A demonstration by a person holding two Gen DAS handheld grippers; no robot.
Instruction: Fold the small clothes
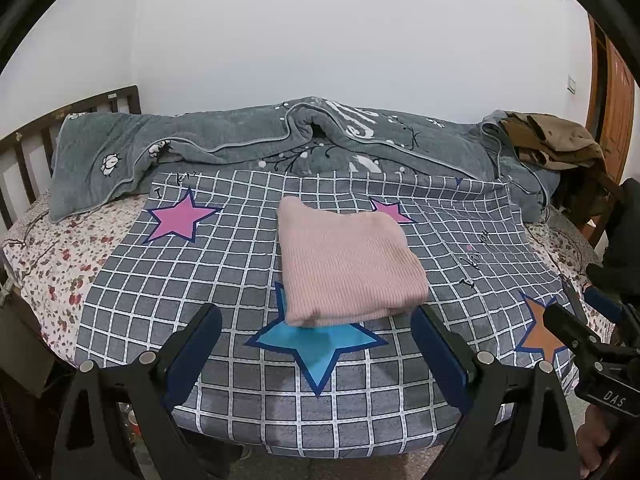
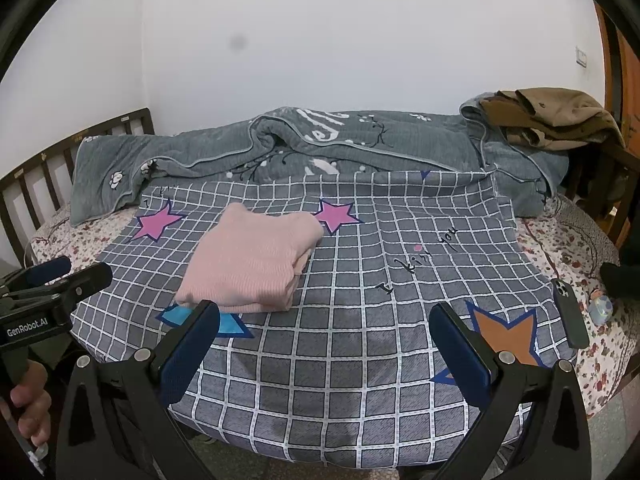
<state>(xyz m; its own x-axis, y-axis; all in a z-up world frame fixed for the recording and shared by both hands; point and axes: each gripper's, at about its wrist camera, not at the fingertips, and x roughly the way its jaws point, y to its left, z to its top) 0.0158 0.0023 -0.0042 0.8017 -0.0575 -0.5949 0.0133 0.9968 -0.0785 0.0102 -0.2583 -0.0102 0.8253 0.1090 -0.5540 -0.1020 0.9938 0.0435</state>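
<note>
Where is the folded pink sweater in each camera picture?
Left wrist view: the pink sweater lies in the middle of the picture, just beyond the open left gripper.
Right wrist view: the sweater sits left of centre, beyond the left finger of the open right gripper.
Shared landmark: the blue star on the checked cover, peeking out under the sweater's near edge.

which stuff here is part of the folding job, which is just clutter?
Job: pink sweater, folded on the checked sheet; left gripper and right gripper, both open and empty.

Clutter: grey quilt, brown clothes, phone, small blue object.
</note>
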